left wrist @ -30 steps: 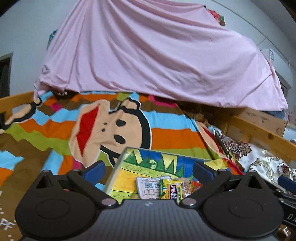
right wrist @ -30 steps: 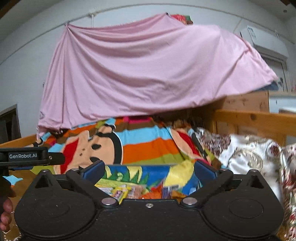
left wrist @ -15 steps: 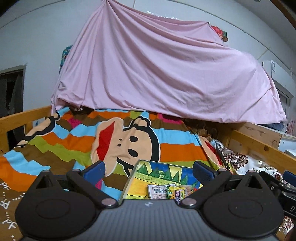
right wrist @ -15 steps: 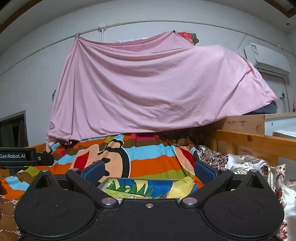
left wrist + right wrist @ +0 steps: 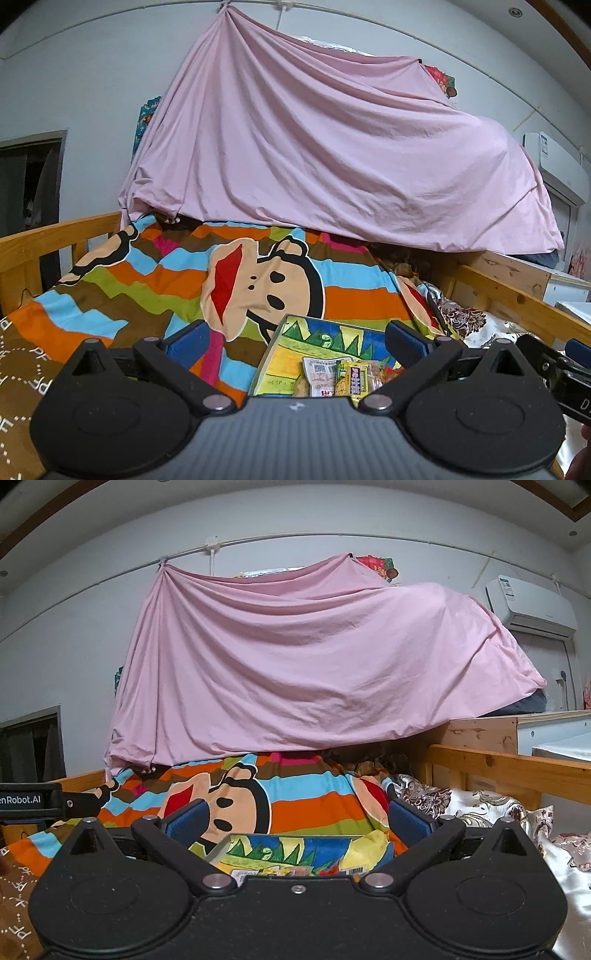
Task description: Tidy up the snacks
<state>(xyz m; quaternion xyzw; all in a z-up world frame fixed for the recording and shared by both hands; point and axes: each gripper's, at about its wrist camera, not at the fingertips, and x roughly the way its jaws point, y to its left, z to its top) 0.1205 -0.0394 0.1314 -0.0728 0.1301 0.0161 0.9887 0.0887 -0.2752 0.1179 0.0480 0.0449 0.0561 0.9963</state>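
Observation:
A colourful cartoon-printed box (image 5: 325, 339) lies on the striped bedspread, holding several snack packets (image 5: 340, 376) in white, yellow and orange wrappers. My left gripper (image 5: 295, 343) hangs open above and just short of it, nothing between its blue pads. In the right wrist view the same box (image 5: 288, 847) shows low between the fingers, with packets (image 5: 273, 871) and a yellow bag (image 5: 364, 853) mostly hidden by the gripper body. My right gripper (image 5: 295, 821) is open and empty too. The left gripper's body (image 5: 33, 799) shows at that view's left edge.
A striped bedspread with a cartoon monkey (image 5: 258, 280) covers the bed. A pink sheet (image 5: 332, 158) drapes over the far end. Wooden rails run along the left (image 5: 44, 243) and right (image 5: 509, 771). A floral satin quilt (image 5: 480, 805) lies at right; an air conditioner (image 5: 532, 609) hangs on the wall.
Both grippers have pulled back and tilted upward, so the box now sits smaller and lower in both views and more wall and ceiling shows. Both stay open.

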